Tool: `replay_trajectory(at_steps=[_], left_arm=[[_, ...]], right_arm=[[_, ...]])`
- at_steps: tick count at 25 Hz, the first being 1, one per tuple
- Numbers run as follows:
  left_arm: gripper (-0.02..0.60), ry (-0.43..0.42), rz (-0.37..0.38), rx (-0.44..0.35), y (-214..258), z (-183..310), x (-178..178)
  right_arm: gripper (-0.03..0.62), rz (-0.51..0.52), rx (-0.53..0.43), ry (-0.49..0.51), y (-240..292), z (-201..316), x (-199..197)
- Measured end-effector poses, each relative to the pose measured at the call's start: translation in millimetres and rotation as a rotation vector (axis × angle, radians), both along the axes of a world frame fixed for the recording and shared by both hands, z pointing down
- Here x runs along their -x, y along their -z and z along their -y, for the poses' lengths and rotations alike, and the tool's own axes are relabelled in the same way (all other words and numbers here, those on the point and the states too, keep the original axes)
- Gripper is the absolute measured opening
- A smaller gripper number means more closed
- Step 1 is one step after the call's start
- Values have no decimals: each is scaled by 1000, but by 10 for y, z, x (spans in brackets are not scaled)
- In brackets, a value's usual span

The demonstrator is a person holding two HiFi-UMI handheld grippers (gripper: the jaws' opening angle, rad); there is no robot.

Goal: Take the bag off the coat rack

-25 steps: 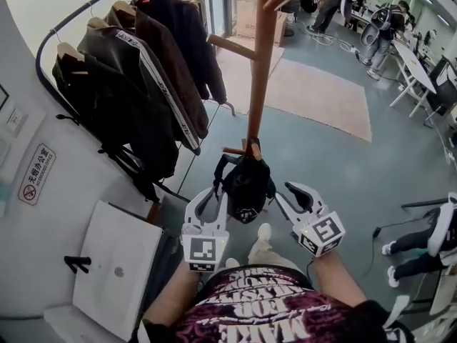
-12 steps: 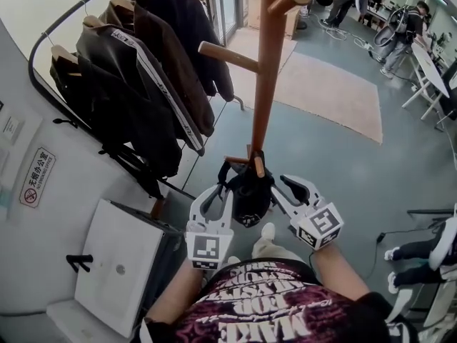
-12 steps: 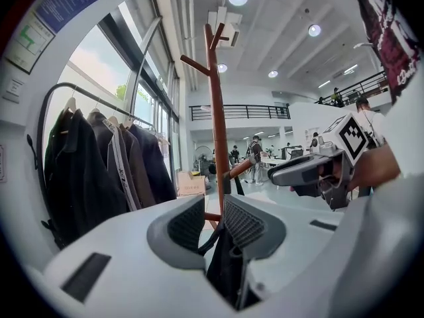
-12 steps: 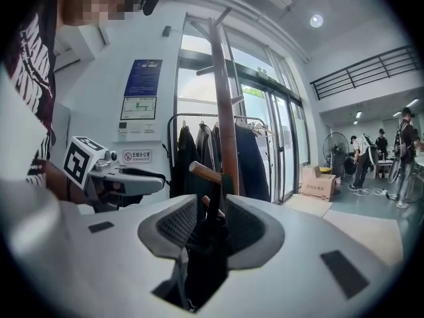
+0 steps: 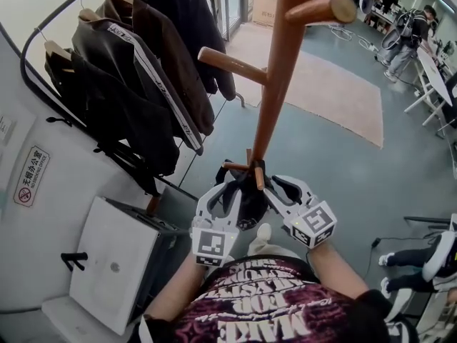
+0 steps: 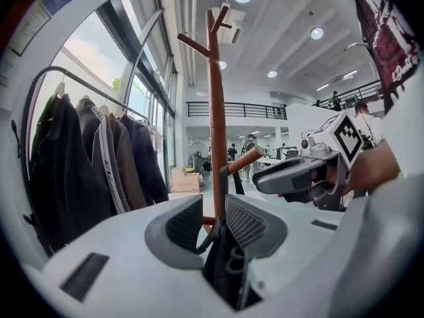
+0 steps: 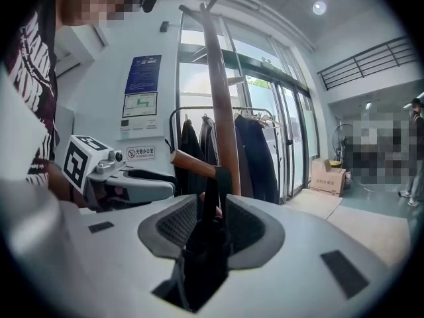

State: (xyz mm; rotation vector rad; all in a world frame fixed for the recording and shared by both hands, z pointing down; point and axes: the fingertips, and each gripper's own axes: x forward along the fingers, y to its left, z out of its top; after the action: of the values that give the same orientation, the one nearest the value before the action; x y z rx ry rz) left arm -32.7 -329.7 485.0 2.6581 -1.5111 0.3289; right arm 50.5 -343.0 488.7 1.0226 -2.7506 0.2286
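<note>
Head view: both grippers meet at the black bag [image 5: 246, 197], which hangs low on the wooden coat rack [image 5: 275, 98]. My left gripper [image 5: 227, 190] and right gripper [image 5: 275, 186] flank it, I think so I can lift it evenly off its short peg [image 5: 258, 178].

Left gripper view: my left jaws pinch the bag's dark fabric, and a strap [image 6: 205, 238] crosses the gap above.

Right gripper view: my right jaws press on the strap. Only here does it show looped over the peg.

Small black bag [image 5: 248, 195] is hanging by its strap off a short low peg on the brown wooden coat rack [image 5: 275, 98], snug against the pole.
</note>
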Motion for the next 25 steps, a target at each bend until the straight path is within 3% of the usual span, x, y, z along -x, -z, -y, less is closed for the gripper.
replay_trajectory(at_steps=[10,18,25], left_arm=[[100,-45,19,19,-141,159,-279],[100,-41,32,50,-342,319,-397],[100,-26,66,67,-517,417,-407]], right_arm=[[143,1,40,36,-126,134,83],[132,-1,49,24,-189,243,140],[129,-48,115,1,-441,299,125]])
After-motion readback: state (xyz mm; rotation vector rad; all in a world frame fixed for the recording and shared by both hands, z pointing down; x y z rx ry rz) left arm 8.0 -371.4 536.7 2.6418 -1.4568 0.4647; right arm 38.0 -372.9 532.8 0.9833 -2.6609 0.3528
